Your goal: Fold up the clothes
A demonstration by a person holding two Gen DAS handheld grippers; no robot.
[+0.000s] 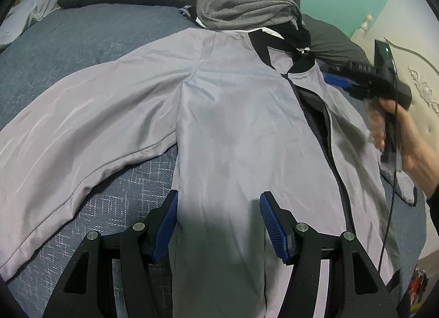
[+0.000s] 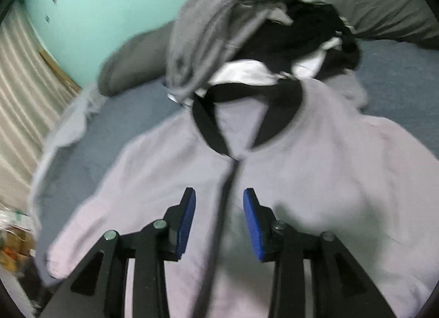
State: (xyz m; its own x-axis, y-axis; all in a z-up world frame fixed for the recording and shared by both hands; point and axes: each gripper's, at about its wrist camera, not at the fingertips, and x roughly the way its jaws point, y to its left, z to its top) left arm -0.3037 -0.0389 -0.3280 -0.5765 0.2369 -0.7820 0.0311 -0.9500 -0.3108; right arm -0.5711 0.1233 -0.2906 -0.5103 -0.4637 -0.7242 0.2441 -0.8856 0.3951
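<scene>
Blue-grey bedding covered the bed, and on it a pale grey jacket was spread front-up, its dark zip line running down the middle and its collar pointing toward the far pillows. No fold was seen in it: one sleeve was stretched out flat to the side, and the body was laid open full length. Laying-out was judged done, with sleeves and body left to be folded. Behind the collar, a heap of grey, black and white clothes was piled unfolded, so most of the work was judged to remain. The left gripper was held over the lower body with jaws released, nothing between them. The right gripper was poised above the zip, its jaws parted and empty.
</scene>
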